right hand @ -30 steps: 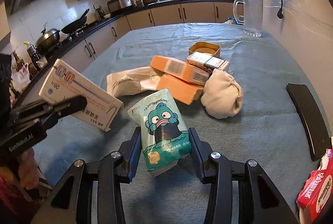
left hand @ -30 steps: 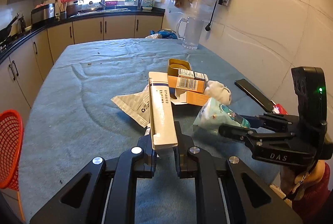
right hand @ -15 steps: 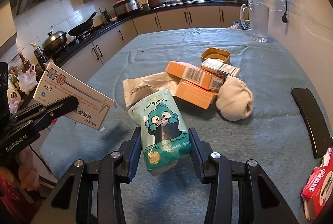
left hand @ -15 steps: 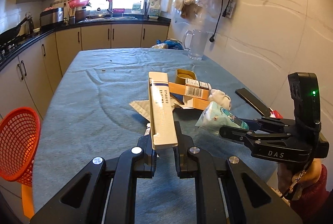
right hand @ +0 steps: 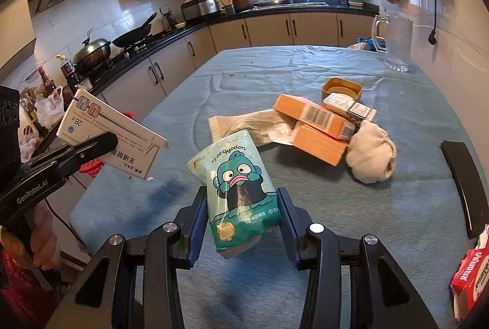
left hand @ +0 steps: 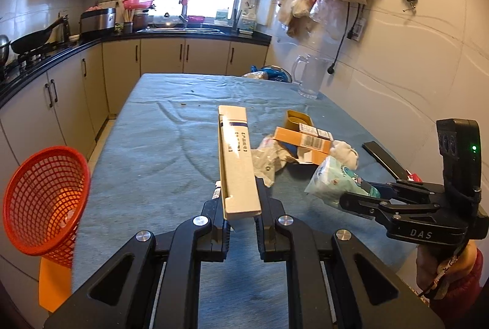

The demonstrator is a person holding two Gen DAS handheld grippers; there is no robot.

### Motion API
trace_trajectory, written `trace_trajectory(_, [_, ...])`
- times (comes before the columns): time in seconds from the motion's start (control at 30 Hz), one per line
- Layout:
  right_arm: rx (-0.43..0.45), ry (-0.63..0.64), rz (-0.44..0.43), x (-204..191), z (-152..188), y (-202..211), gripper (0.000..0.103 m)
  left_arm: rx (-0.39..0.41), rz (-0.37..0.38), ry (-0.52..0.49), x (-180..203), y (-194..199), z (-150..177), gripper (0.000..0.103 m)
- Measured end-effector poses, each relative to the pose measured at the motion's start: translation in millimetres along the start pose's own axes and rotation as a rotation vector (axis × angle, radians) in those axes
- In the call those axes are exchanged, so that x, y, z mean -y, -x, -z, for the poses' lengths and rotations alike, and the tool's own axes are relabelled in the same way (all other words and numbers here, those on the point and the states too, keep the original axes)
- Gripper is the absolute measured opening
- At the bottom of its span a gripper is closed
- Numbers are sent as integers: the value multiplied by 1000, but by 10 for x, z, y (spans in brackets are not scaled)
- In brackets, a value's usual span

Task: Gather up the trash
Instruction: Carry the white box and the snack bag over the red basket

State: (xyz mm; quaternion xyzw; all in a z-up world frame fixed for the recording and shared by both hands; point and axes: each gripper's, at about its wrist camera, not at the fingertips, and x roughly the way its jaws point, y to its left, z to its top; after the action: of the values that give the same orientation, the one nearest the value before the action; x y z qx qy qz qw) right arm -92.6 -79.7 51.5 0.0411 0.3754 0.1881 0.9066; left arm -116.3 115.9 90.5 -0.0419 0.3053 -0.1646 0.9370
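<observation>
My left gripper (left hand: 240, 200) is shut on a long white medicine box (left hand: 237, 158) and holds it above the blue-clothed table (left hand: 159, 145); the box also shows in the right wrist view (right hand: 113, 133). My right gripper (right hand: 241, 206) is shut on a teal snack pouch (right hand: 240, 191) with a cartoon fish, held above the table; the pouch also shows in the left wrist view (left hand: 336, 179). A red mesh basket (left hand: 42, 200) stands off the table's left edge. Orange boxes (right hand: 314, 127), a crumpled white wrapper (right hand: 247, 124) and a round tin (right hand: 342, 89) lie in a pile at mid-table.
A white cloth bundle (right hand: 371, 158) lies beside the pile. A black phone (right hand: 464, 185) lies near the right edge, a red packet (right hand: 472, 274) at the near right. A glass jug (right hand: 395, 38) stands at the far right. Kitchen counters run along the left and back.
Both grippers have risen and drawn back from the pile with their loads. The left view has swung so more of the red basket shows at the left.
</observation>
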Motion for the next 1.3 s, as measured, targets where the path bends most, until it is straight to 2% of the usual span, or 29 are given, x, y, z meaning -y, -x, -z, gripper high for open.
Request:
trace_trajectory(0.5, [-12,49,-51,-348,-140,-131,47,28,-57,55,-349,139,-4,13])
trace_trajectory(0.77, [-18,101,-108,-706,-300,-285,47,65,-114,88,-645,338,-64,13])
trace_trajectory(1.07, [-71,138,-195,-1193,-513,-675,47,90,-209,162,-1238,587,-45,13])
trace_trajectory(1.3, [-128,171,-249,-1627,-699,-1057,47,83,-291,240,-1845,665,28,13])
